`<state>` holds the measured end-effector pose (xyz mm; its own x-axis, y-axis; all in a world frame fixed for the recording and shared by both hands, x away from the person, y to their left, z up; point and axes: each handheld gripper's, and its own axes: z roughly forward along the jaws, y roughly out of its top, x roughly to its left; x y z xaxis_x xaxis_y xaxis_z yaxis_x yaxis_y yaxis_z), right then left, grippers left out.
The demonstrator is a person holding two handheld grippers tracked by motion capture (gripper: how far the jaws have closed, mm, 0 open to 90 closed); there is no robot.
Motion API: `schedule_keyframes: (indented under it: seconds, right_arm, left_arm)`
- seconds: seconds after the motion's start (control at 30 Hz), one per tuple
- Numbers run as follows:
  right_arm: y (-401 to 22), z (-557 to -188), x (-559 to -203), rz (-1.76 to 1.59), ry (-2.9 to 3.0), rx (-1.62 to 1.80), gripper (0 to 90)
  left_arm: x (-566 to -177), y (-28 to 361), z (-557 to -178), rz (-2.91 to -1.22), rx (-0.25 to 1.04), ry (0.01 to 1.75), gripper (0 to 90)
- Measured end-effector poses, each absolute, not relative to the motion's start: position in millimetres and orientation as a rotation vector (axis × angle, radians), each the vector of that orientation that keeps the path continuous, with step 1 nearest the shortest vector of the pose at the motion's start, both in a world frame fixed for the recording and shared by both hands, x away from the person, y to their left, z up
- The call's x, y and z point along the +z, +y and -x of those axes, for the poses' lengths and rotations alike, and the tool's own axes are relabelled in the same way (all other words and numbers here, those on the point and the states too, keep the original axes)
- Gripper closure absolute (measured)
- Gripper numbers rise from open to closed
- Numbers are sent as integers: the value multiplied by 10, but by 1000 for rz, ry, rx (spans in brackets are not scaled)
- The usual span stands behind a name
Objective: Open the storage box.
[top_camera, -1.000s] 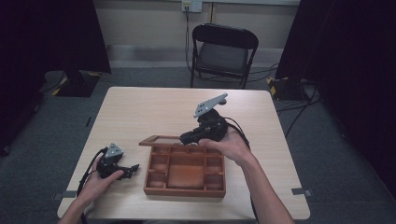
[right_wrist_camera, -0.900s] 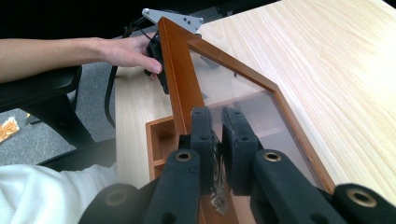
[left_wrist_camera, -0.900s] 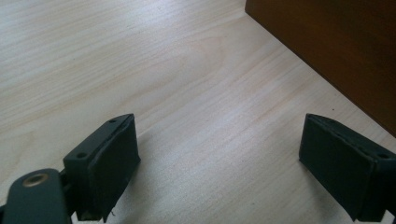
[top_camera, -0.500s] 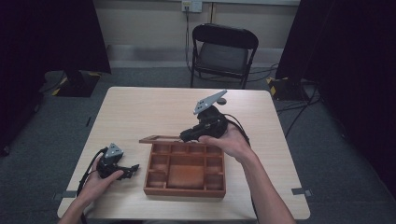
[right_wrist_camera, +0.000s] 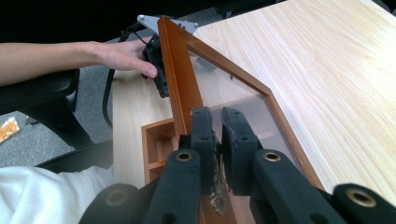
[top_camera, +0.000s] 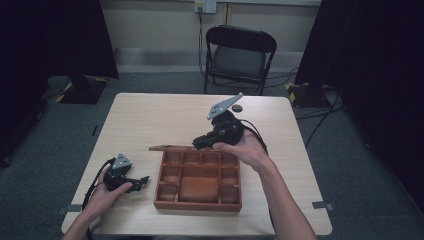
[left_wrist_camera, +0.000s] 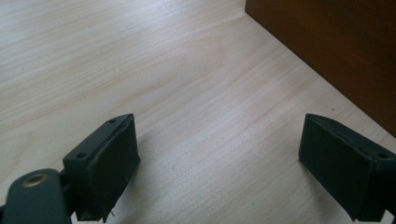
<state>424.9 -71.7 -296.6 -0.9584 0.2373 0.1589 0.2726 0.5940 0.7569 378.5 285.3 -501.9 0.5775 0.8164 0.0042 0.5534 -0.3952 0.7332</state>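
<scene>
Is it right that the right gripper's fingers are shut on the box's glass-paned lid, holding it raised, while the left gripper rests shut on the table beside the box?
Not quite. The left gripper is open: the left gripper view shows its fingers wide apart over bare table. The rest holds: the right gripper is shut on the raised lid of the box.

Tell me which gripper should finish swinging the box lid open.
Right. The right gripper has its jaws shut on the frame of the glass-paned lid, holding it raised over the wooden box. The left gripper sits open on the table beside the box, holding nothing.
</scene>
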Motion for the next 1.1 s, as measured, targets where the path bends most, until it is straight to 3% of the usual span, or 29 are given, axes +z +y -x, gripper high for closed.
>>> schedule_keyframes:
  seconds: [1.1]
  right_arm:
    - [-715, -4235, -2964, 431, -2782, -1330, 842]
  left_arm:
    - [-5020, 2851, -3784, -2103, 477, 1088, 111]
